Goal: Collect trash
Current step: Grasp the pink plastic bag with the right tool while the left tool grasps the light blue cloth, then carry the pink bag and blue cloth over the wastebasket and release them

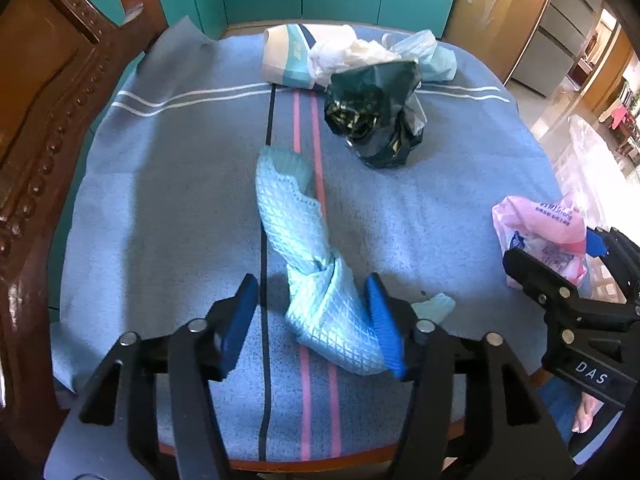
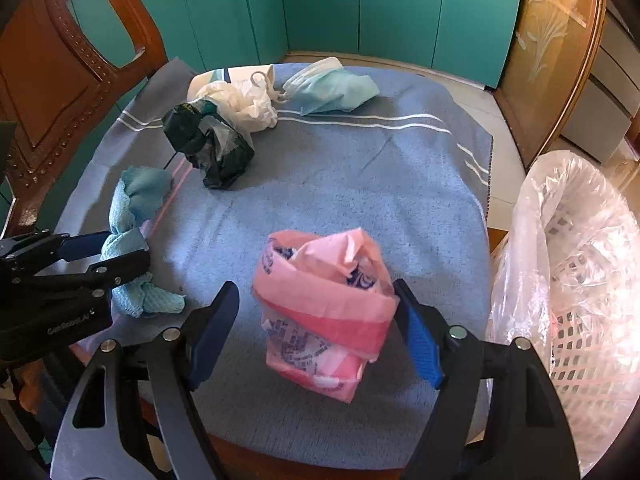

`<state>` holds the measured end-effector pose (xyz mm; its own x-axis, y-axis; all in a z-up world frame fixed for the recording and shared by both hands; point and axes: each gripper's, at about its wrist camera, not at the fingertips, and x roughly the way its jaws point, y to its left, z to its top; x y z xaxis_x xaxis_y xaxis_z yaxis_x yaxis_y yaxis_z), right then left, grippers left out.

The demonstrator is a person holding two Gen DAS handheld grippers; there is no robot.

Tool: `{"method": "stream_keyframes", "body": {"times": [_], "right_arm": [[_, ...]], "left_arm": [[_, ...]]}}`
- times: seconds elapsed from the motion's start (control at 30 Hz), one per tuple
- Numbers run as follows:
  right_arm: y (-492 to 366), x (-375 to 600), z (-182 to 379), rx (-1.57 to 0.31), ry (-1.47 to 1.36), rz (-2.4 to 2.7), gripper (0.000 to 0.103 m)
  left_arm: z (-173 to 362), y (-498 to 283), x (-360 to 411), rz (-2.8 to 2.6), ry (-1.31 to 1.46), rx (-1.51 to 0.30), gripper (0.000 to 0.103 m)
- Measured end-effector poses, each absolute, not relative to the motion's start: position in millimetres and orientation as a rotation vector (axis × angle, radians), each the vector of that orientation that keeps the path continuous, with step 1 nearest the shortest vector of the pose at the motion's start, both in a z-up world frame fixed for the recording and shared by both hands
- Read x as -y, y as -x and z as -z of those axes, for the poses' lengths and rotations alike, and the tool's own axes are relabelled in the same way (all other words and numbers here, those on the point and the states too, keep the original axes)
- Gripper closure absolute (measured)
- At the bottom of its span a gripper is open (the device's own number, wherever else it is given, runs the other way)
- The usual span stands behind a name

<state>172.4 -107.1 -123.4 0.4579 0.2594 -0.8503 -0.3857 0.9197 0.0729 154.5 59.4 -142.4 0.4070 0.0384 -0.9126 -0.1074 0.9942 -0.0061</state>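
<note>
Pink plastic bag [image 2: 324,312] stands on the blue-clothed bench [image 2: 360,184] between the right gripper's [image 2: 316,332] parted, non-gripping fingers, while the left gripper [image 1: 316,320] straddles a knotted light-blue cloth [image 1: 308,256], its left finger clear.

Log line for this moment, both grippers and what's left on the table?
left gripper: open around blue cloth | right gripper: open around pink bag | left: black bag, mask

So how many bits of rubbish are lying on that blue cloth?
6: light blue rag between left fingers, pink bag between right fingers, black bag mid-cloth, white bag, face mask and paper cup at the far edge. More may be hidden.
</note>
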Motion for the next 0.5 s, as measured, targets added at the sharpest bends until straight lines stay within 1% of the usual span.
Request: {"method": "stream_keyframes", "body": {"times": [0.17, 0.27, 0.33, 0.37, 0.43, 0.47, 0.5], "right_arm": [[-173, 101, 130, -1.006, 0.182, -0.382, 0.027], [-172, 98, 136, -1.010, 0.194, -0.382, 0.027], [-171, 97, 139, -1.015, 0.191, -0.387, 0.030], [-171, 97, 139, -1.016, 0.191, -0.388, 0.032], [-170, 96, 140, -1.009, 0.196, -0.392, 0.042], [-169, 96, 139, -1.001, 0.201, -0.396, 0.044], [-168, 96, 138, -0.993, 0.202, -0.403, 0.046]], "left_arm": [[147, -154, -57, -0.091, 0.049, -1.155, 0.040], [147, -154, -56, -0.089, 0.048, -1.154, 0.040], [148, -155, -56, -0.086, 0.046, -1.150, 0.042], [147, -155, -56, -0.077, 0.049, -1.144, 0.052], [146, -154, -53, -0.062, 0.040, -1.132, 0.064], [145, -155, -50, -0.067, 0.025, -1.128, 0.067], [145, -155, -50, -0.066, 0.021, -1.125, 0.068]]}}
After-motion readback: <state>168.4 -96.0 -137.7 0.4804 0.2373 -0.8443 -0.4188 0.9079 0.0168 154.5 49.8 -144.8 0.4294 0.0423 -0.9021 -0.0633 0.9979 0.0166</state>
